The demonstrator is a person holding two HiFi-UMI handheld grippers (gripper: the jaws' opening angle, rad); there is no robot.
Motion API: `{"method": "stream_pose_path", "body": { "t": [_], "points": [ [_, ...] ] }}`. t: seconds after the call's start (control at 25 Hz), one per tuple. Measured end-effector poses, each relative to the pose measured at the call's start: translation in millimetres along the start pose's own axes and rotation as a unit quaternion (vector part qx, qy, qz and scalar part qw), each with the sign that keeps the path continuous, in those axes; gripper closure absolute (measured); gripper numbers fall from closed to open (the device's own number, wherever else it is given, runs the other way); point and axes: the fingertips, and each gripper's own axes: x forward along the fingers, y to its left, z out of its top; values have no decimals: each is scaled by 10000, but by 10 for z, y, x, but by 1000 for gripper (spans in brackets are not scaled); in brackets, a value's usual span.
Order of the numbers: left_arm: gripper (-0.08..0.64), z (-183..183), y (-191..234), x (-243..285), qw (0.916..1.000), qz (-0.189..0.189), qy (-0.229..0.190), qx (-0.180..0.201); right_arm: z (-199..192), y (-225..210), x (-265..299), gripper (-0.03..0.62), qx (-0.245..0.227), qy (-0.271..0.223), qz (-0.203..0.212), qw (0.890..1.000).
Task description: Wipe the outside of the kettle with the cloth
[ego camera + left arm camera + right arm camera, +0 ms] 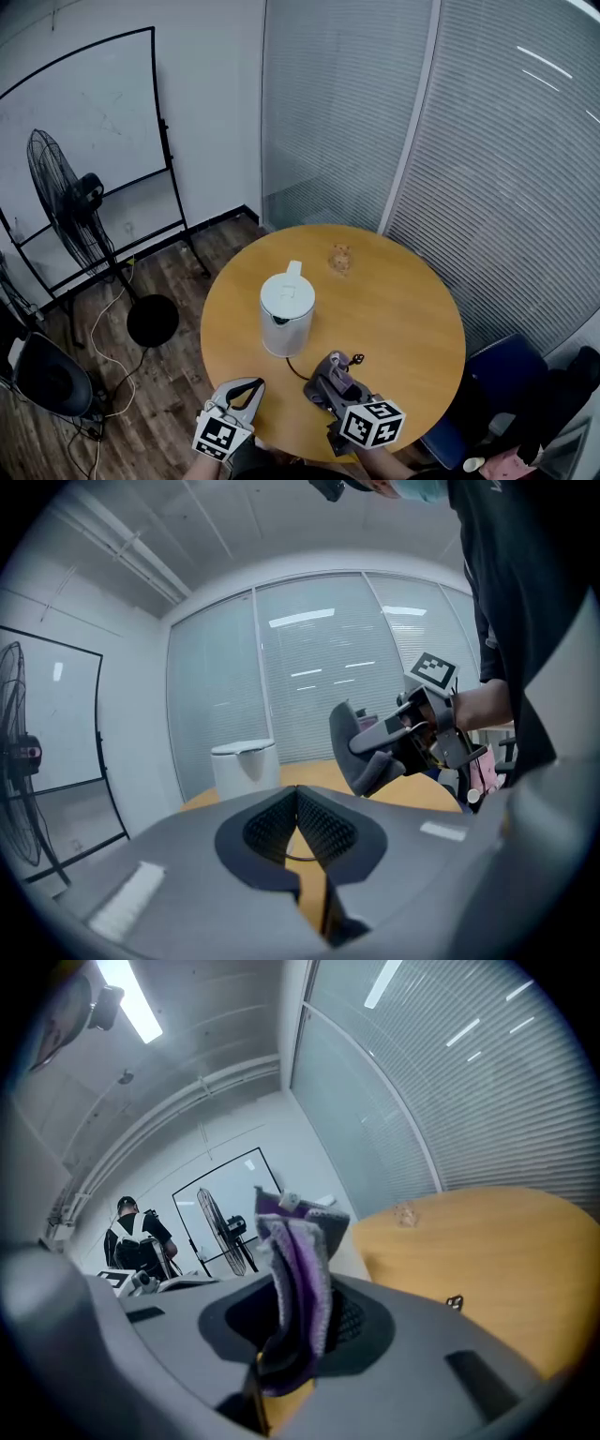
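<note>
1. Right gripper (298,1330) - clamped on the cloth (295,1269); purple-grey fabric bunched between the pads, poking out past the tips.
2. Left gripper (298,810) - fully closed, nothing between the pads; low at the near table edge, left of the right one.
3. Kettle (286,314) - white, upright, lid on, left of centre on the round wooden table (412,309); ahead of both grippers, touching neither. Black cord (298,367) trailing from its base toward the near edge.
4. Handling, as a judgement:
   - Soft, limp cloth - flops over, needs pressing flat against the wall.
   - Smooth, rigid kettle shell, probably slippery. Likely light if empty, so could slide or tip under a side push.
   - Best steadied at the top or handle with the free left gripper. Mind the cord.
5. View differences:
   - Head view only: whole layout, cord, small crumpled item (341,258) farther back.
   - Left gripper view only: right gripper side-on, kettle beyond.
   - Right gripper view only: cloth texture and grip close up, plus a person (131,1237) near a fan (220,1232) behind. Kettle not clearly visible there.
</note>
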Motion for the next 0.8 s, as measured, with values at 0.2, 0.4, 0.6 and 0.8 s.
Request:
{"method": "stream_pose_path", "body": {
  "t": [0.2, 0.4, 0.6, 0.8],
  "points": [
    [549, -174, -118, -147, 9993, 213, 178, -269, -244, 91, -104, 495, -182, 265, 82, 9995],
    [549, -298, -263, -240, 9978, 295, 314, -499, -404, 145, -183, 497, -413, 482, 81, 9980],
    [549, -384, -381, -295, 9968, 284, 395, -628, -451, 160, -209, 497, -450, 526, 94, 9976],
    [550, -365, -462, -315, 9977, 244, 407, -480, -467, 145, -230, 495, -449, 535, 85, 9975]
  ]
}}
